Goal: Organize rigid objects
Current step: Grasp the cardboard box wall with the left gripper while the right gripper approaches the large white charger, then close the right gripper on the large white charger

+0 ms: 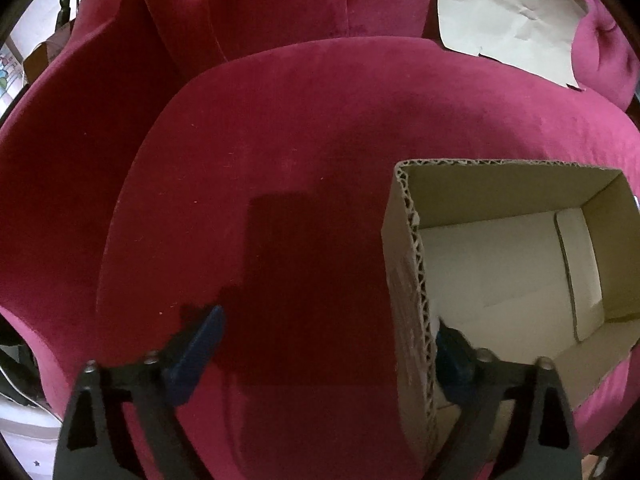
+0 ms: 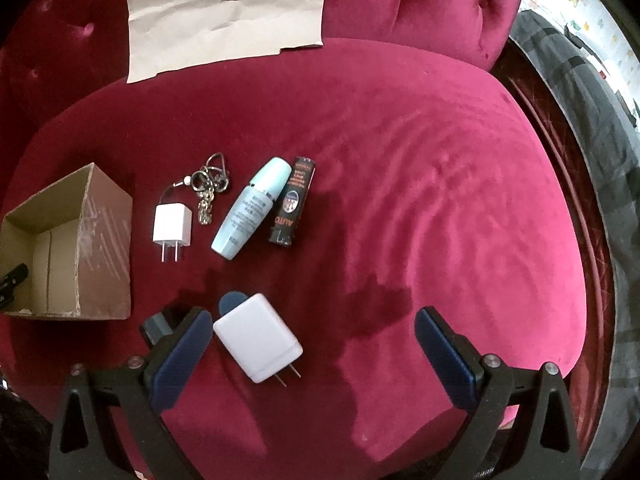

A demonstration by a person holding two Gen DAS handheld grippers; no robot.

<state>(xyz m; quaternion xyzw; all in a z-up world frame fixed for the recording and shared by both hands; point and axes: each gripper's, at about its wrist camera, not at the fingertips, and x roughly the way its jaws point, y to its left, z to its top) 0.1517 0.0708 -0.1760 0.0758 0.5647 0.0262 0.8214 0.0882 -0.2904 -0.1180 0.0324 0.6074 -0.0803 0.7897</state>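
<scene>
Left claw (image 1: 326,334) astride wall of cardboard box (image 1: 404,264), nothing gripped, box unfilled

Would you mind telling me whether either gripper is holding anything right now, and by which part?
Nothing is held. The left gripper straddles the cardboard box wall, jaws open; the right gripper hangs open over the large white charger.

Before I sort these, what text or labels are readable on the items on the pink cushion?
"AUTO": on the black rectangular carton, printed upside down in this view; its other lines are too blurred.
Pale blue plastic bottle: print too small to read.
Brown cardboard box, both white plug chargers: no text visible.
</scene>
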